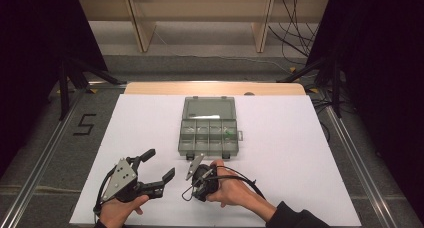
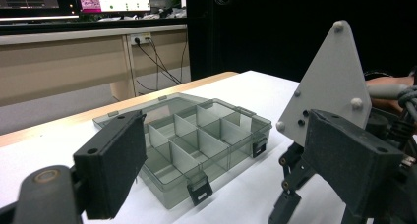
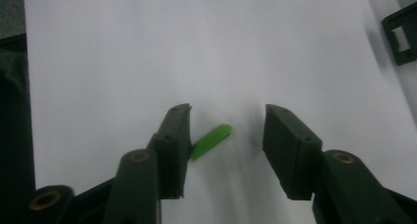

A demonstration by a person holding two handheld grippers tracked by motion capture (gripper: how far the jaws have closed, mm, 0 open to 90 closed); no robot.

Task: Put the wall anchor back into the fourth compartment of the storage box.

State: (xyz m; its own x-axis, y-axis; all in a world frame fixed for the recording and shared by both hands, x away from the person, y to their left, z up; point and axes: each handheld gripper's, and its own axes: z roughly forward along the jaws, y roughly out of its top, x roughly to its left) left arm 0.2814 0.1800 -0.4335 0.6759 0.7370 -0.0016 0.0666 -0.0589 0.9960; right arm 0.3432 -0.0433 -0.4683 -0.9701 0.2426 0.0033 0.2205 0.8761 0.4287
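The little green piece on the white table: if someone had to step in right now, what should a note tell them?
Right gripper: pointing down at the table, jaws apart around the green piece, not yet clamped on it.
Left gripper: open, holding nothing, left of the right one.
Compartment box: lid open, just beyond the grippers; something green already lies in one right-hand compartment.
Done: the right gripper straddles the piece.
Left: probably close on it, lift it, drop it in the box.

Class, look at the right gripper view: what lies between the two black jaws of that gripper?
A small green plastic piece lies on the white table sheet between them, beside one jaw, in the right gripper view.
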